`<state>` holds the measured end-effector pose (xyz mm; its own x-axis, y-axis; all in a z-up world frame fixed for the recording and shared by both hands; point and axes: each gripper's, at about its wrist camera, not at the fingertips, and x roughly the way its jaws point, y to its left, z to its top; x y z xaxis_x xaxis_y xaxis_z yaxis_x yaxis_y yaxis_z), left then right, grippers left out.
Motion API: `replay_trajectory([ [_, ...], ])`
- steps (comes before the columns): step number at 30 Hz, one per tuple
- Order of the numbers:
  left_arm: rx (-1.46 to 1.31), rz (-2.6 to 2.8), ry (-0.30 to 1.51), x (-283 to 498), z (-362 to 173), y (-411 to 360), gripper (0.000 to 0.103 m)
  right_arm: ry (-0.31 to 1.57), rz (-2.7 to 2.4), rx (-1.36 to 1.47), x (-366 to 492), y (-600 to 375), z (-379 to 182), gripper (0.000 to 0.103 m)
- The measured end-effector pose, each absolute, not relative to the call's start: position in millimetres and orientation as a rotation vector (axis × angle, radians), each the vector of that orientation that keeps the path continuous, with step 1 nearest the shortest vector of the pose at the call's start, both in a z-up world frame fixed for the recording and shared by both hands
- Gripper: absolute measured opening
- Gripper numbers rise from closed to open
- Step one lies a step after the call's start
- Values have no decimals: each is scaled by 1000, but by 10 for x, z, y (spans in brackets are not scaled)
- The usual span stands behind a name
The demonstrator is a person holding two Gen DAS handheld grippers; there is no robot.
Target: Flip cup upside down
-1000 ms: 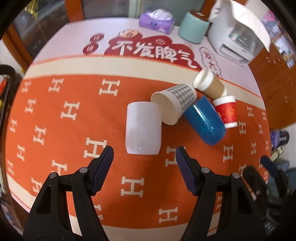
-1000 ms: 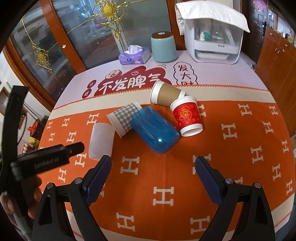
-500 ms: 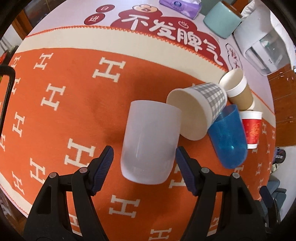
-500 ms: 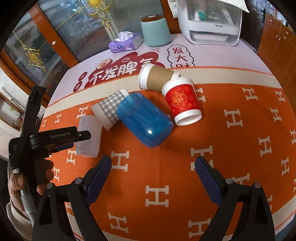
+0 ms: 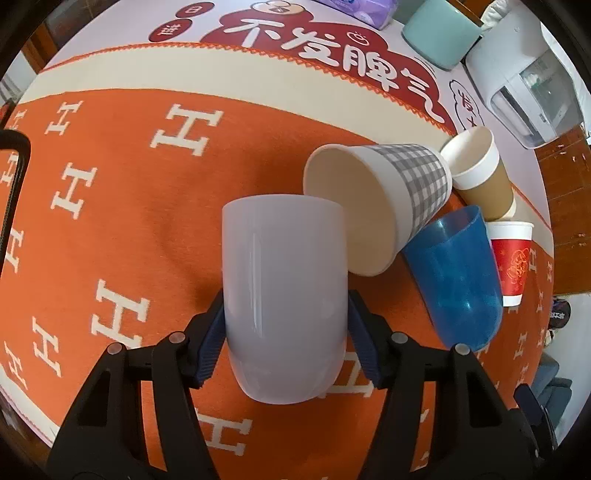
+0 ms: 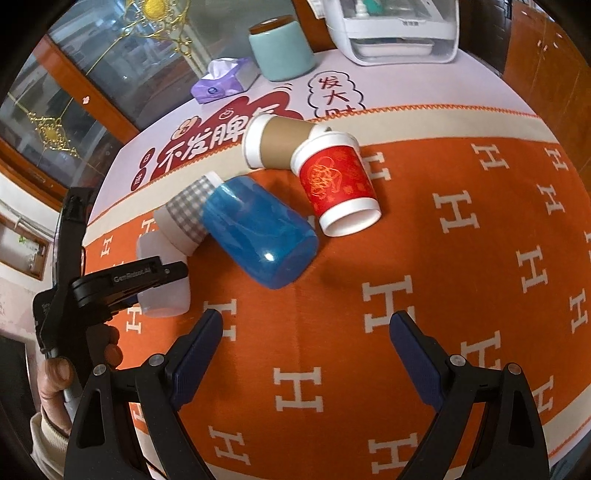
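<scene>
A frosted white plastic cup (image 5: 286, 295) lies on its side on the orange cloth, its rounded bottom toward the camera. My left gripper (image 5: 286, 332) has its blue pads pressed on both sides of the cup. In the right wrist view the same cup (image 6: 162, 295) shows at the left, partly hidden by the left gripper's black body. My right gripper (image 6: 306, 339) is open and empty above the orange cloth, in front of the blue cup (image 6: 258, 230).
A grey-checked paper cup (image 5: 380, 206), a blue plastic cup (image 5: 458, 280), a brown paper cup (image 5: 480, 173) and a red paper cup (image 5: 511, 254) lie in a cluster right of the white cup. A teal canister (image 6: 280, 50), tissue box (image 6: 223, 79) and white appliance (image 6: 395, 29) stand at the back.
My left gripper has moved forward around the white cup and shut on it. My right gripper has moved closer to the cluster and stays open.
</scene>
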<state>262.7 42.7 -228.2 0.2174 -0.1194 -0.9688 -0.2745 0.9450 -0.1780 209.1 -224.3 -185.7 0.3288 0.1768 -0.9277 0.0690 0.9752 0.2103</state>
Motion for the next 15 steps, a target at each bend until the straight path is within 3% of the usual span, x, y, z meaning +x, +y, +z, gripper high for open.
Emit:
replay_trajectory([
  [15,-117,-40,1276,2025,-1981,290,58,1259,40,258,1962,-2371,-1967,93],
])
